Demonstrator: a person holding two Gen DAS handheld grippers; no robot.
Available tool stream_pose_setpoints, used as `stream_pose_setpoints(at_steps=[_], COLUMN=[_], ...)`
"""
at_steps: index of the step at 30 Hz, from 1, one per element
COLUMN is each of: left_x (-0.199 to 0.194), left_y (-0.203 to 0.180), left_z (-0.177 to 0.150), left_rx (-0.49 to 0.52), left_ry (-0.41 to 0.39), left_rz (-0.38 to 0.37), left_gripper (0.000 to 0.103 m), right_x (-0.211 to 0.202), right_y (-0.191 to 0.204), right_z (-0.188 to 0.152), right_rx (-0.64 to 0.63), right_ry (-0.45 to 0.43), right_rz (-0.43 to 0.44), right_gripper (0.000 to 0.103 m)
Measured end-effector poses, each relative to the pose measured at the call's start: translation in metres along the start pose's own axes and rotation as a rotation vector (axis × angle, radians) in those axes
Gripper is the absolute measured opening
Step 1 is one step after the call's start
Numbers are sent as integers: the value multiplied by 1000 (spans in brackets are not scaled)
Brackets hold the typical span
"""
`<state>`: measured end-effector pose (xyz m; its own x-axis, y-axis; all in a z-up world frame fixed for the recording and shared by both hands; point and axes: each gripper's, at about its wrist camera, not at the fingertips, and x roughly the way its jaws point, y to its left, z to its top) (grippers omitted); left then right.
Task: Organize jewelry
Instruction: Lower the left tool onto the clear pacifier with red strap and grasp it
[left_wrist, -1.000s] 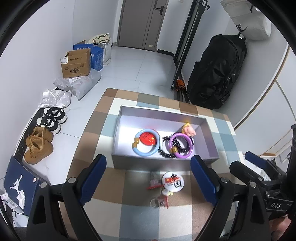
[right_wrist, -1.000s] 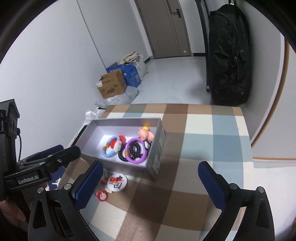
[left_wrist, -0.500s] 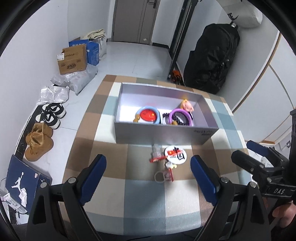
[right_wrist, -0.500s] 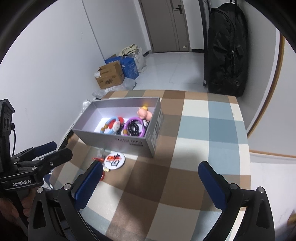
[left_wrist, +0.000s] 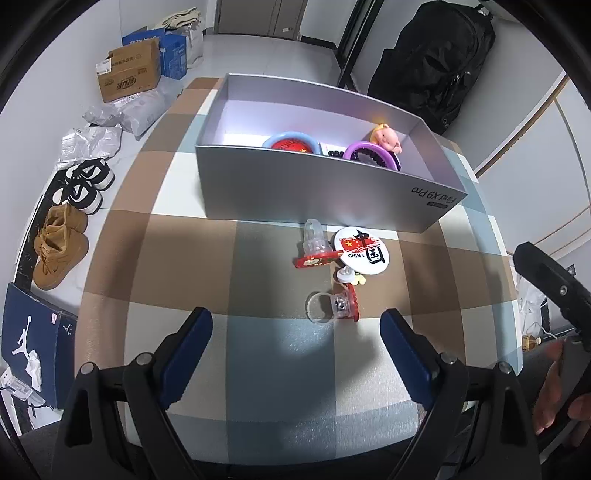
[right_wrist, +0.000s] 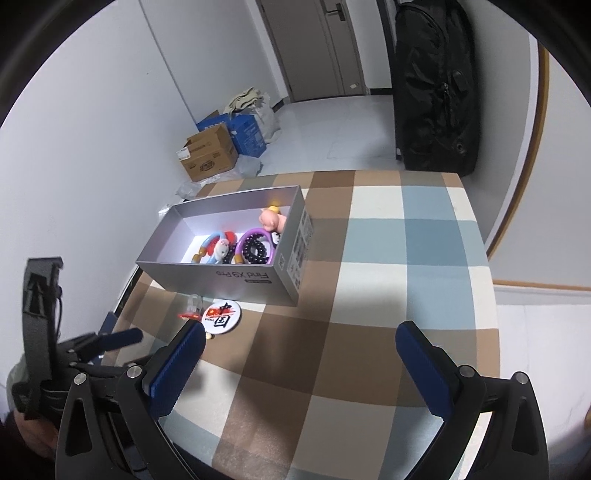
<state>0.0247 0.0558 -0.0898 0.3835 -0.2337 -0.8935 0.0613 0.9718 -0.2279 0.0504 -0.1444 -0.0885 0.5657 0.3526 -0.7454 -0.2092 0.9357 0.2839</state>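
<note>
A grey box (left_wrist: 317, 192) (right_wrist: 236, 275) on the checked table holds a blue bracelet (left_wrist: 291, 141), a purple bracelet (left_wrist: 369, 155) (right_wrist: 255, 247), black beads and a pink pig charm (left_wrist: 386, 137) (right_wrist: 272, 220). In front of the box lie a round white badge (left_wrist: 364, 246) (right_wrist: 222, 314), a clear ring with a red top (left_wrist: 317, 248) and a second clear ring with a red piece (left_wrist: 334, 306). My left gripper (left_wrist: 295, 343) hangs open just short of that second ring, nothing between its fingers. My right gripper (right_wrist: 299, 350) is open over bare tablecloth right of the badge.
The table's left edge drops to a floor with shoes (left_wrist: 61, 251), a blue shoebox (left_wrist: 29, 343), cardboard boxes (left_wrist: 129, 70) and plastic bags. A large black bag (left_wrist: 432, 59) (right_wrist: 436, 85) stands against the wall beyond the table. A person's hand (left_wrist: 561, 398) grips the right tool.
My left gripper has come down and tilted toward the table, so the loose pieces in front of the box look larger and closer. The right view has tilted down slightly. Both stay open.
</note>
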Motion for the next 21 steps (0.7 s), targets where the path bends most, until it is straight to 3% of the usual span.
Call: stream_pose_setpoints(at_steps=[3,5,9,11,13,21], left_x=[0,-1,2,3,4,5], left_y=[-3,-7,-7,-6,-7,-13], left_z=[0,-1,-1,0,1,-1], left_rx=[12,22,37,43,54,129], left_ry=[2,6,5,8,10,9], left_rz=[-17,-26,-16,-27,-23,56], left_gripper=[88,79,70,59,54,25], right_x=[-1,-2,-1,-1,-1,1], right_y=[-2,-1,-3,-3,-3,-4], right_z=[0,0,0,0,0,0], right_rx=[5,5,11,13,13,15], right_ry=[-2,-1,4,5,7,14], right_rz=[0,-2,-2,-3,-2,-9], right_gripper=[103,103,103,103,103,103])
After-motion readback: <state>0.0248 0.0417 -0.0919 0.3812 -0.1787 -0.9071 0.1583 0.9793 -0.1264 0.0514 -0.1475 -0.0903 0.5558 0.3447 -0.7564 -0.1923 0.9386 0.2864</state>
